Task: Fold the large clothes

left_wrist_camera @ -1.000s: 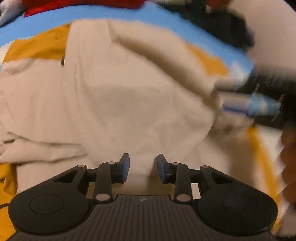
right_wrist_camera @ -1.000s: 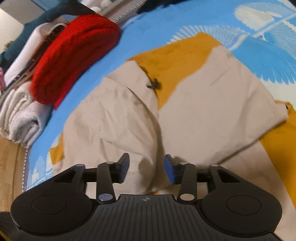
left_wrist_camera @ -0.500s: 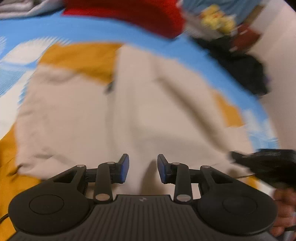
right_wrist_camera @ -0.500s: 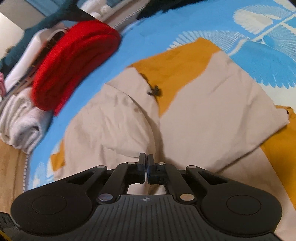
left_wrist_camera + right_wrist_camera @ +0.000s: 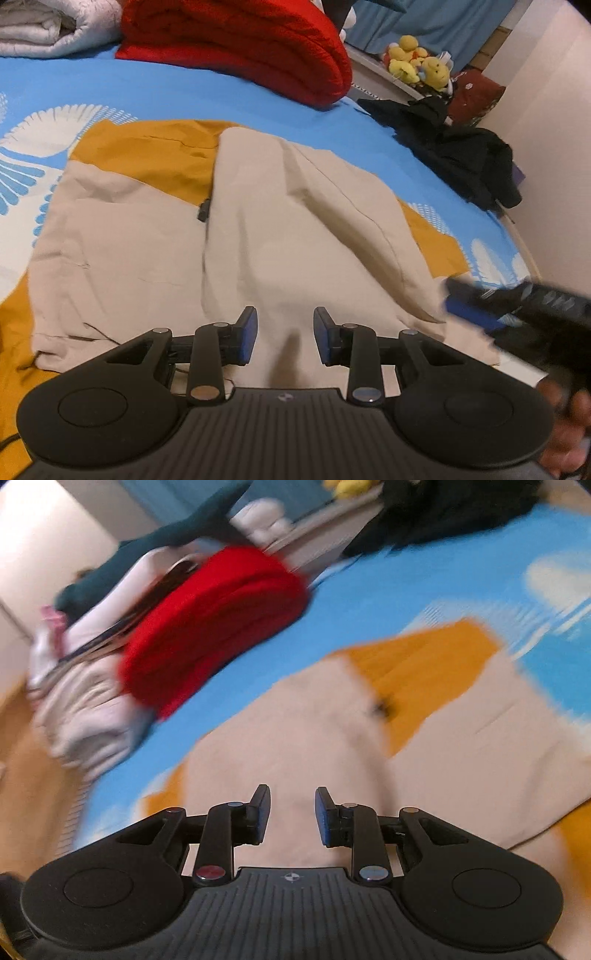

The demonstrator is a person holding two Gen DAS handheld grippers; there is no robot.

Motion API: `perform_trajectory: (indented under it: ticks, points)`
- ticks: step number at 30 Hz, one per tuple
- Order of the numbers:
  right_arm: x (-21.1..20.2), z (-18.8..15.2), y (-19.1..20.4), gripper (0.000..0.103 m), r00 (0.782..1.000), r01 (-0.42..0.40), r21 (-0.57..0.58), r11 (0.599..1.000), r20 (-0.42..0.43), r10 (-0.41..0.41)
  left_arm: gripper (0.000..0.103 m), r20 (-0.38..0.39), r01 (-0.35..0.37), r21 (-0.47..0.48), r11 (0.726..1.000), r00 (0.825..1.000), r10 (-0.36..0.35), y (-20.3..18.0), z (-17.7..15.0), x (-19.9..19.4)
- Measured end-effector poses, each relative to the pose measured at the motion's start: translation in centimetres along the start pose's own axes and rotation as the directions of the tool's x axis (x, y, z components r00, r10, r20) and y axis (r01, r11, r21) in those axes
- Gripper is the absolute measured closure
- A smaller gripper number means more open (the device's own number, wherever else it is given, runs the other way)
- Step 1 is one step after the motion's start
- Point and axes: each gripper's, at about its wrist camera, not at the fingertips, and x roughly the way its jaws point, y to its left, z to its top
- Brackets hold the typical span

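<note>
Your left gripper (image 5: 284,336) hangs with jaws spread, empty, over the beige garment (image 5: 280,236) lying at twelve o'clock on the blue bedsheet (image 5: 192,96). Your right gripper (image 5: 291,818) is likewise spread, gripping nothing.

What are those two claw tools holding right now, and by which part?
Nothing. The left gripper and the right gripper both stand open over the beige garment, with no cloth pinched between their fingers.

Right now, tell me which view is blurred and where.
Right wrist view: motion blur smears the red blanket and beige garment; its own fingers stay sharp. Left wrist view: mostly crisp, only the right gripper at the edge is streaked.
</note>
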Motion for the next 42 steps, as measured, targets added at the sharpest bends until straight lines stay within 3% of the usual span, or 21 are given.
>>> perform_trajectory:
  ticks: [2, 4, 7, 9, 15, 18, 21, 23, 26, 30, 33, 34, 36, 37, 39, 42]
  points:
    - [1.3, -0.7, -0.1, 0.075, 0.997, 0.009, 0.008, 1.000, -0.074, -0.009, 0.067, -0.016, 0.002, 0.006, 1.000, 1.000, -0.002, -0.2, -0.4, 0.4]
    - [3.0, -1.5, -0.7, 0.075, 0.981, 0.109, -0.014, 0.994, -0.162, -0.110, 0.067, -0.056, -0.025, 0.021, 0.999, 0.998, 0.026, -0.1, -0.1, 1.4]
    - [4.3, -2.3, -2.1, 0.075, 0.946, 0.229, -0.024, 0.973, -0.228, -0.229, 0.066, -0.171, -0.148, 0.072, 0.986, 0.973, 0.158, 0.4, -1.0, 2.8]
    - [4.1, -2.2, -1.9, 0.076, 0.947, 0.230, -0.019, 0.973, -0.225, -0.228, 0.066, -0.177, -0.157, 0.056, 0.986, 0.970, 0.164, 0.8, -1.1, 2.7]
    - [1.4, -1.0, 0.2, 0.074, 0.984, 0.154, -0.061, 0.986, -0.080, -0.158, 0.066, -0.038, -0.041, 0.067, 0.997, 0.998, 0.044, -1.0, -0.1, 0.1]
    - [1.0, -0.6, -0.5, 0.074, 0.986, 0.163, -0.026, 0.986, -0.044, -0.164, 0.066, -0.046, 0.016, 0.083, 0.996, 0.999, -0.012, -1.8, -1.0, 0.2]
    - [1.4, -0.6, -2.0, 0.074, 0.969, 0.238, 0.007, 0.971, -0.070, -0.237, 0.067, -0.141, -0.020, 0.085, 0.996, 0.989, 0.032, -1.6, -1.8, 2.0]
    - [2.3, -0.9, -3.2, 0.073, 0.936, 0.333, 0.020, 0.943, -0.128, -0.328, 0.068, -0.212, -0.081, 0.108, 0.991, 0.972, 0.102, -1.1, -2.3, 3.1]
    - [2.2, -1.2, -4.3, 0.073, 0.931, 0.345, 0.075, 0.935, -0.156, -0.331, 0.067, -0.173, -0.063, 0.090, 0.994, 0.982, 0.078, -1.3, -1.2, 2.0]
    - [0.5, -0.7, -2.4, 0.072, 0.947, 0.315, 0.026, 0.949, -0.073, -0.313, 0.067, -0.090, -0.067, 0.064, 0.996, 0.993, 0.073, -0.6, 0.0, 0.7]
    - [0.1, -0.3, -1.9, 0.071, 0.958, 0.284, 0.008, 0.959, -0.036, -0.284, 0.067, -0.147, -0.138, 0.047, 0.989, 0.979, 0.143, 0.8, -0.5, 1.9]
    - [0.3, -0.4, -2.2, 0.071, 0.955, 0.294, 0.008, 0.956, -0.050, -0.293, 0.067, -0.187, -0.170, 0.049, 0.984, 0.966, 0.176, 1.2, -0.8, 2.4]
    - [1.1, -0.6, -3.2, 0.071, 0.937, 0.338, 0.029, 0.941, -0.106, -0.333, 0.067, -0.183, -0.172, 0.049, 0.984, 0.967, 0.178, 1.1, -0.8, 2.0]
    - [1.3, -0.7, -3.7, 0.071, 0.925, 0.365, 0.044, 0.930, -0.135, -0.357, 0.067, -0.163, -0.162, 0.052, 0.985, 0.972, 0.168, 0.7, -0.5, 1.5]
    - [0.9, -0.7, -4.0, 0.071, 0.930, 0.357, 0.080, 0.931, -0.127, -0.346, 0.066, -0.103, -0.134, 0.066, 0.989, 0.985, 0.140, -0.1, 0.2, 0.2]
    - [-1.0, 0.0, -2.2, 0.071, 0.943, 0.334, 0.014, 0.943, -0.014, -0.334, 0.066, 0.006, -0.129, 0.087, 0.988, 0.992, 0.129, -1.0, 1.1, -2.5]
